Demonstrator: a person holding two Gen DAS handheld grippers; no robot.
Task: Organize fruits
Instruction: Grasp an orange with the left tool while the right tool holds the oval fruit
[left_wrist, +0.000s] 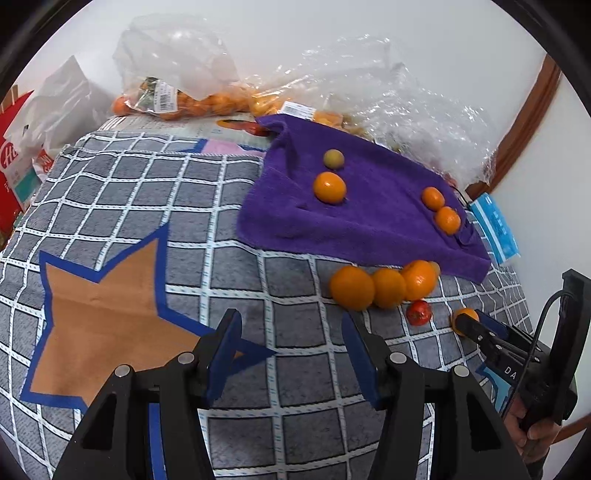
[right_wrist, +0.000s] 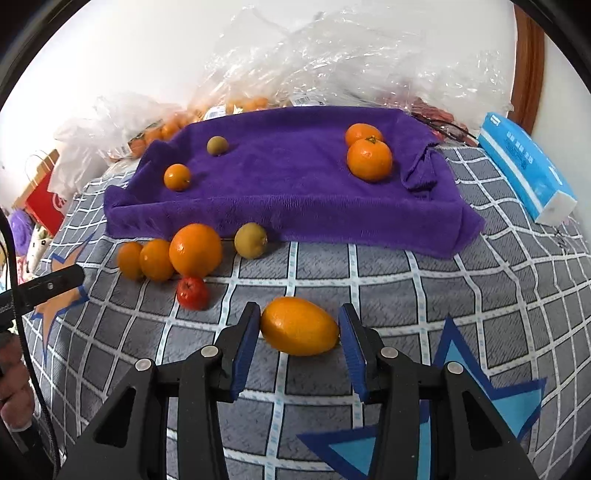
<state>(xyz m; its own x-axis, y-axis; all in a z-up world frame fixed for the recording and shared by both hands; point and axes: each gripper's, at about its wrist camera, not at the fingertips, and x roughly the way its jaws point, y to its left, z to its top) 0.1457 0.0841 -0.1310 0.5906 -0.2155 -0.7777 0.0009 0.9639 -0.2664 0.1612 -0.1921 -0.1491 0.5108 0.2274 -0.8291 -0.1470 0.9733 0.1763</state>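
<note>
Right tongs (right_wrist: 299, 332): your jaws straddle the oval orange fruit (right_wrist: 300, 331) on the checked cloth (right_wrist: 443, 295). The left pad looks to be touching its end, the right pad stands just clear — not yet a grip.
Left tongs (left_wrist: 291, 350): part open with nothing between the pads, hanging over bare cloth to the left.
Fruit already sorted: on the purple towel (right_wrist: 295, 192), two oranges (right_wrist: 369, 158) at the far right, a small orange (right_wrist: 177, 177) and a greenish fruit (right_wrist: 217, 145) at the far left.
Fruit still loose: a row of three oranges (right_wrist: 195, 250), a red fruit (right_wrist: 192, 293) and a yellow-green one (right_wrist: 251, 240), all near the towel's near edge.
Risk, slip: you hold the oval fruit by its tapered ends, so I judge it may squirt out as the pads close — a grip across the belly would be safer.
Risk, roll: the cloth looks soft and uneven; a nudged fruit could run off towards you.
Risk, knock: the red fruit lies near your left jaw, so a sideways swing may bump it into the row.
Risk, towel: its near edge is raised, so a low carry could catch it and shift the sorted pairs.
</note>
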